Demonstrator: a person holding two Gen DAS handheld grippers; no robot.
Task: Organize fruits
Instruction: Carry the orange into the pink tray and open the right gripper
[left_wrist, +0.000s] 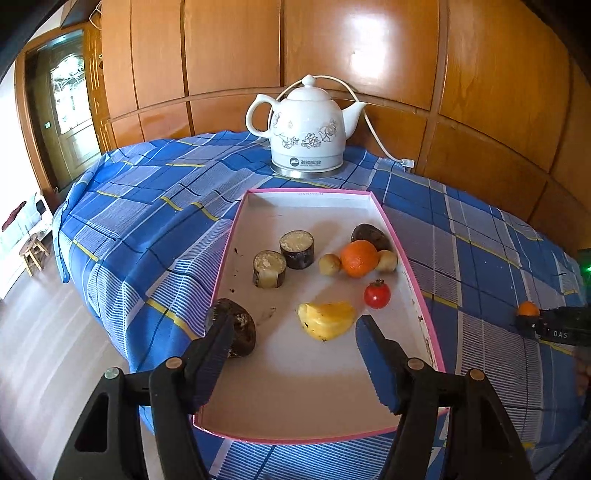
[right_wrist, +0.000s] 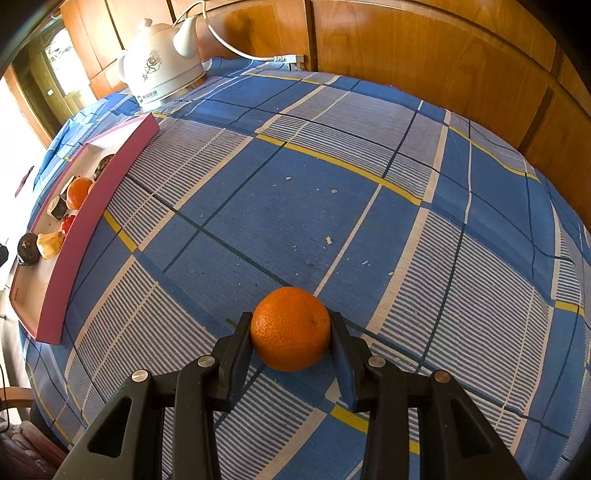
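Observation:
A pink-rimmed white tray (left_wrist: 402, 254) on the plaid cloth holds two dark cut cylinders (left_wrist: 297, 249), an orange (left_wrist: 358, 258), a red tomato (left_wrist: 376, 294), a yellow fruit piece (left_wrist: 327, 319) and small brownish fruits. A dark round fruit (left_wrist: 240, 332) lies by the tray's left wall. My left gripper (left_wrist: 293, 325) hangs open over the tray's near end; its left fingertip overlaps the dark fruit, and nothing is pinched. My right gripper (right_wrist: 291, 321) is shut on a second orange (right_wrist: 290, 328) on the cloth, right of the tray (right_wrist: 74, 240).
A white ceramic kettle (left_wrist: 306, 129) with a cord (right_wrist: 236, 48) stands behind the tray near the wooden wall. The table's left edge drops to the floor, where a small stool (left_wrist: 33, 251) stands. Crumbs dot the cloth (right_wrist: 332, 192).

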